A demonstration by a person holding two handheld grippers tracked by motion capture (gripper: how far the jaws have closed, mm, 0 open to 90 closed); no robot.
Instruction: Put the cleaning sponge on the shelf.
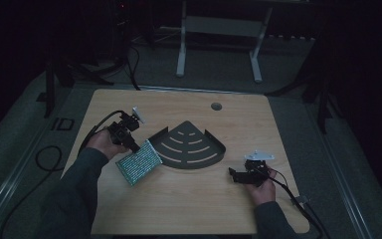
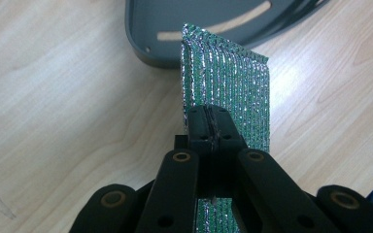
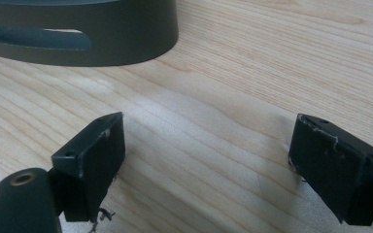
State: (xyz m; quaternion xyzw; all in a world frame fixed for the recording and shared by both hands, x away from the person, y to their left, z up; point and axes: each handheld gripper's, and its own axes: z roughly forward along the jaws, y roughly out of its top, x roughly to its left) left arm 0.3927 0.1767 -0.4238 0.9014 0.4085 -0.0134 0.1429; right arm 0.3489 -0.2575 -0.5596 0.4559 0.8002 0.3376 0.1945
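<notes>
Your left gripper (image 2: 209, 127) clamps green sponge (image 2: 233, 92) beside grey tray (image 1: 191, 147); right gripper (image 3: 206, 165) wide open, empty, low over table (image 3: 252, 63).

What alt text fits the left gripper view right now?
The left gripper, jaws shut, pinches a green sparkly pad held on edge above the wooden table. Beyond the pad's far end sits a dark grey slotted corner tray.
</notes>
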